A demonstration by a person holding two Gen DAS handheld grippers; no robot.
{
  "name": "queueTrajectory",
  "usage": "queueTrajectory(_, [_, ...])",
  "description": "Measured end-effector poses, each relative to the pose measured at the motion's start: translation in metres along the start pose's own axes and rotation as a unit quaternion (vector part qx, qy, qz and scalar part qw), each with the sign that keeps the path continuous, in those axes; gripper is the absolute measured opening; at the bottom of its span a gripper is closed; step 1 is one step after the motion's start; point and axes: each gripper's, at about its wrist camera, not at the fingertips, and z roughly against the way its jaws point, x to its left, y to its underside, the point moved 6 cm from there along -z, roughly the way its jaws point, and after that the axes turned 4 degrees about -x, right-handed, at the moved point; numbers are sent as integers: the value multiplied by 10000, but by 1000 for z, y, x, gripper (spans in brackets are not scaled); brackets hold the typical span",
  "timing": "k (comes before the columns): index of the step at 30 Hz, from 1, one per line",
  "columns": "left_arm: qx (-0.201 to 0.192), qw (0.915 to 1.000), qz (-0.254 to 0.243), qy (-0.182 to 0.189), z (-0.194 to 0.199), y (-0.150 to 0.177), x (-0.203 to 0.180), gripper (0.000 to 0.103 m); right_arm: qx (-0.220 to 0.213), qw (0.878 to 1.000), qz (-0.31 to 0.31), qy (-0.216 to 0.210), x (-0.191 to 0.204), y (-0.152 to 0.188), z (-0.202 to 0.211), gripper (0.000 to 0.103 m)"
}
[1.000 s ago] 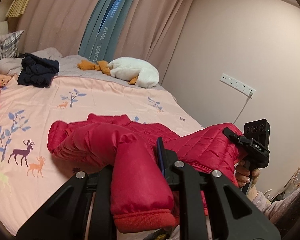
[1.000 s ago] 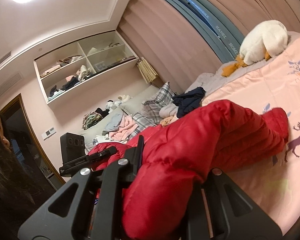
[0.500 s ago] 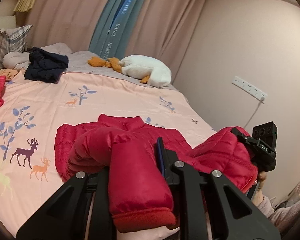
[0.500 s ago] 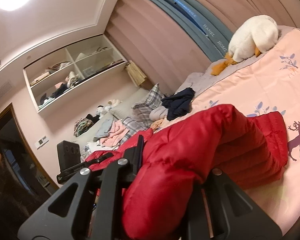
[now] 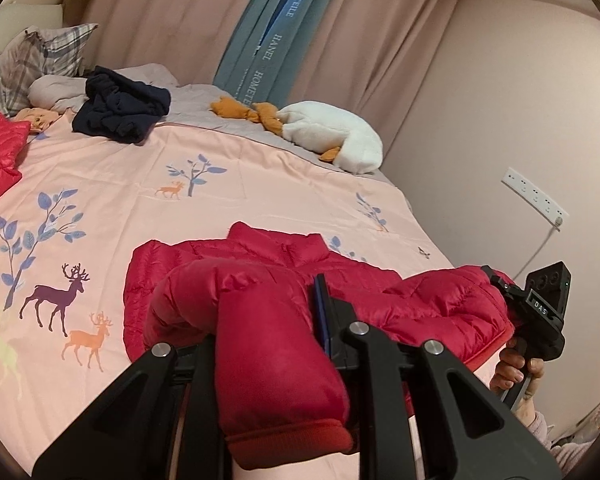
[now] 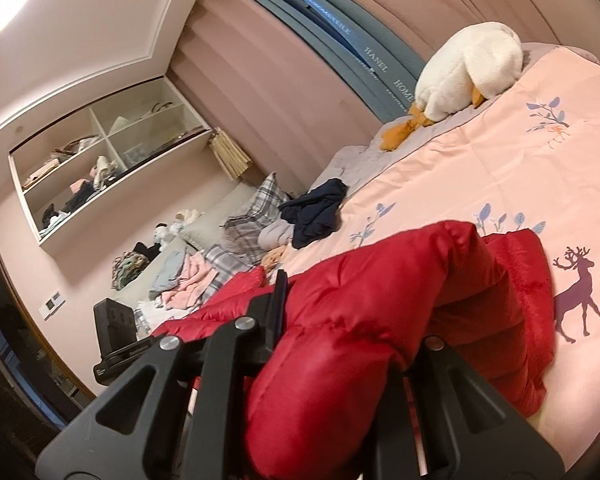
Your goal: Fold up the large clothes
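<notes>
While both tongs [image 5: 268,320] stay clamped, red jacket [image 5: 380,288] sinks bedward.

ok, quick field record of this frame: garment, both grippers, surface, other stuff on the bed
garment: red puffer jacket, partly spread on the bed, near end lifted
left gripper: shut on a jacket sleeve, ribbed cuff hanging toward the camera
right gripper: shut on a padded part of the jacket
surface: pink duvet with deer and tree print
other items: white plush goose, dark navy garment, plaid pillow
fold state: not yet folded flat
</notes>
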Motion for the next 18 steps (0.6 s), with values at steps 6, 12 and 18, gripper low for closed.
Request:
queueTrajectory(6, [57, 9999, -2, -151, -15, -3, 8, 18, 13, 9997, -22, 231, -15, -2, -11, 14])
queueTrajectory(12, [128, 9997, 23, -230, -27, -3, 13, 18, 44, 9992, -79, 389, -28, -3, -19, 14])
queueTrajectory(18, [193, 9994, 51, -271, -38, -4, 19, 18, 70, 9987, -51, 502, -37, -5, -28, 14])
